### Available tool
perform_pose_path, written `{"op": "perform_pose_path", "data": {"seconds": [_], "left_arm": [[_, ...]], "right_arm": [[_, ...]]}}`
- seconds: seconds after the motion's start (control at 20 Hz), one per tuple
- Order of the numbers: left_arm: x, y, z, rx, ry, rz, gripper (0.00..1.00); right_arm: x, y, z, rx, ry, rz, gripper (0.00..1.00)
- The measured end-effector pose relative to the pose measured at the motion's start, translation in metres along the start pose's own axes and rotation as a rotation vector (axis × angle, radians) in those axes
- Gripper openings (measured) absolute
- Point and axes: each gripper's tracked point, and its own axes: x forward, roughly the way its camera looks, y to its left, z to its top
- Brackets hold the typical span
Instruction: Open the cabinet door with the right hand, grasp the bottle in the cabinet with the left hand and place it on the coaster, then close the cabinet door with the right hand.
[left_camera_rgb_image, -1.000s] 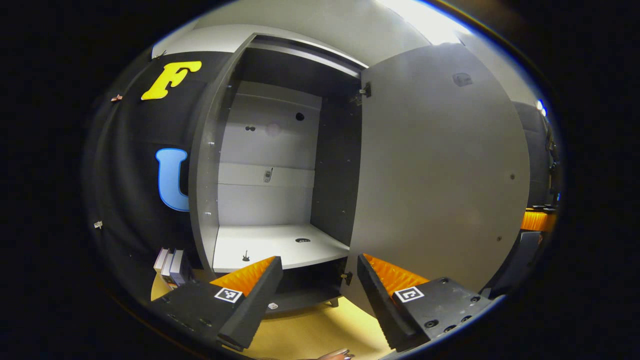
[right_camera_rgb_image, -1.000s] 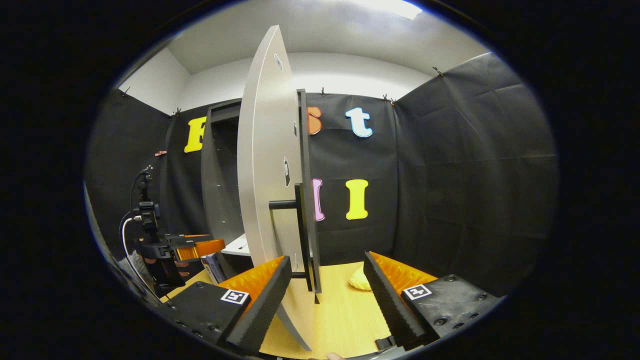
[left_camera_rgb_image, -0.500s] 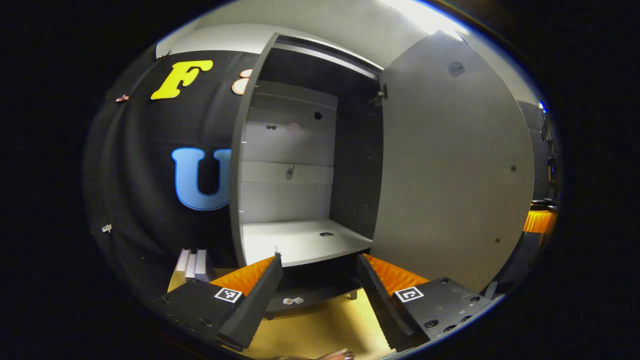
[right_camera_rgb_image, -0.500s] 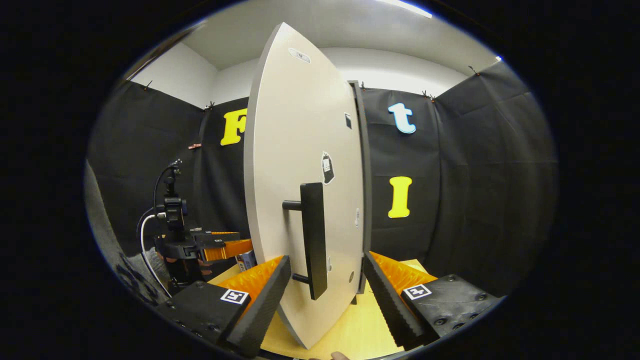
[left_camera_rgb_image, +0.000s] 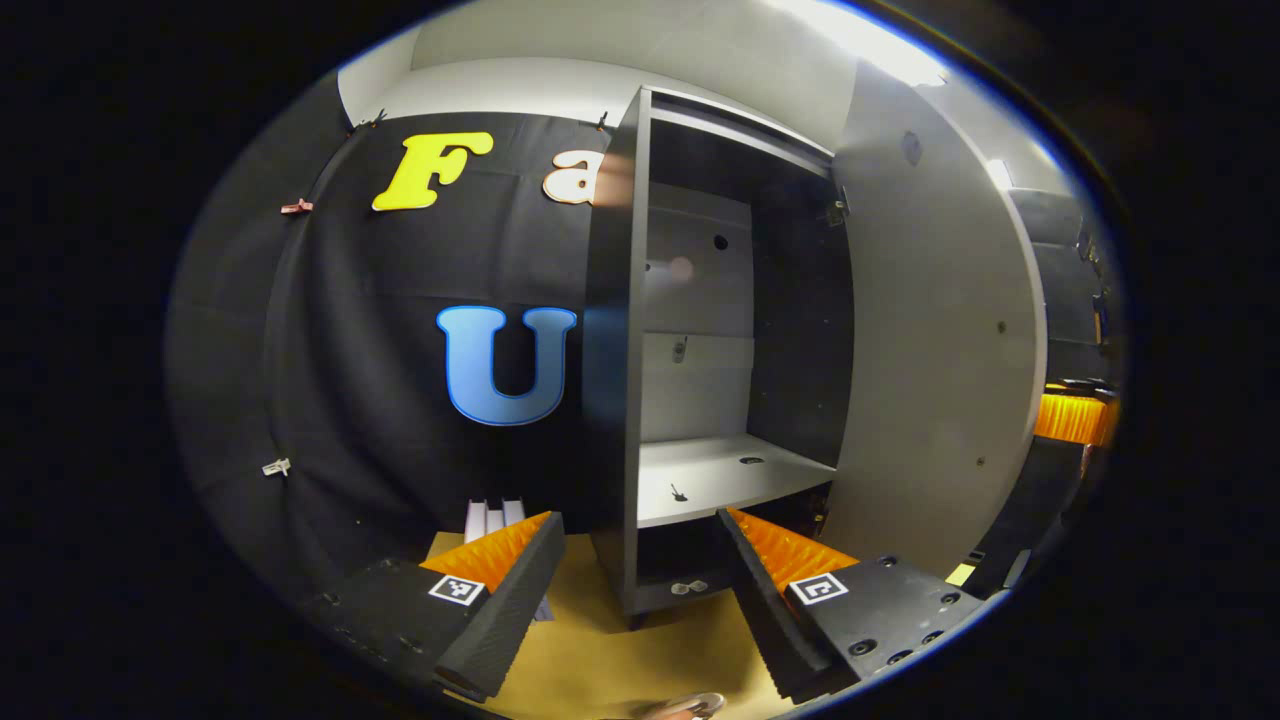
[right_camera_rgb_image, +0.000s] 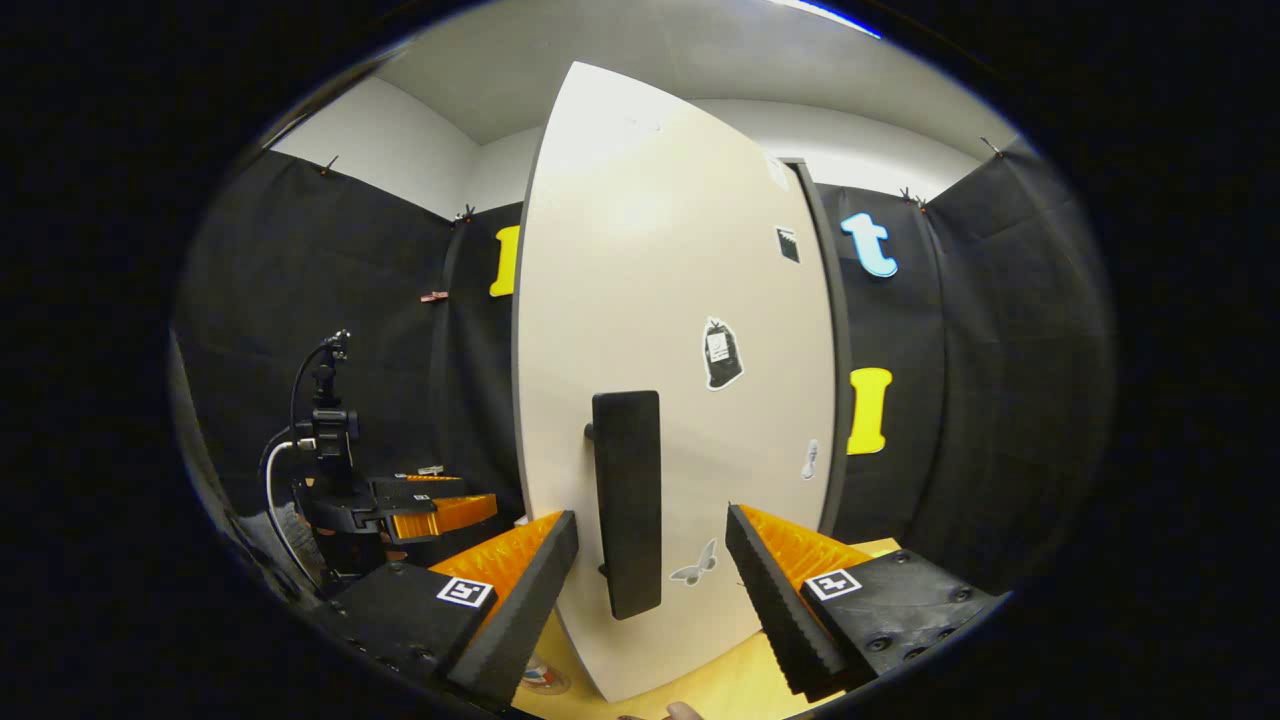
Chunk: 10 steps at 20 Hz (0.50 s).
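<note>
The cabinet door (right_camera_rgb_image: 680, 400) stood ajar before the spread right gripper (right_camera_rgb_image: 650, 590); the left gripper (left_camera_rgb_image: 635, 590) gaped near books (left_camera_rgb_image: 492, 515).

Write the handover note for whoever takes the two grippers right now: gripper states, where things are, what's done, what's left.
Left gripper: open, empty, pointing at the cabinet.
Right gripper: open, either side of the door handle, not clamped on it.
Cabinet door: partly open; the left gripper view looks past it to the shelf, which carries no bottle.
Bottle: appears already taken out; I can't confirm it from here. A round item at the table edge may be the coaster; too cut off to tell.
Left to do: push the door fully shut with the right gripper.
</note>
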Motion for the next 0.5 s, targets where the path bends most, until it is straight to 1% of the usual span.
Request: {"op": "perform_pose_path", "data": {"seconds": [0.15,0.2,0.3,0.35,0.5], "left_arm": [[-0.012,0.012,0.011,0.018,-0.021,0.019,0.95],[-0.013,0.012,0.013,0.022,-0.024,0.022,0.93],[-0.018,0.009,0.017,0.019,-0.030,0.027,0.95],[-0.020,0.003,0.020,0.011,-0.033,0.020,0.95],[-0.018,-0.015,0.023,-0.008,-0.035,-0.002,0.93]], "right_arm": [[0.011,0.012,0.003,-0.001,-0.012,0.040,0.98],[0.012,0.014,0.003,0.007,-0.014,0.055,0.98],[0.010,0.013,0.005,0.014,-0.015,0.077,0.98],[0.008,0.004,0.006,0.005,-0.016,0.062,0.97],[0.011,-0.043,0.002,-0.020,-0.008,-0.055,0.97]]}}
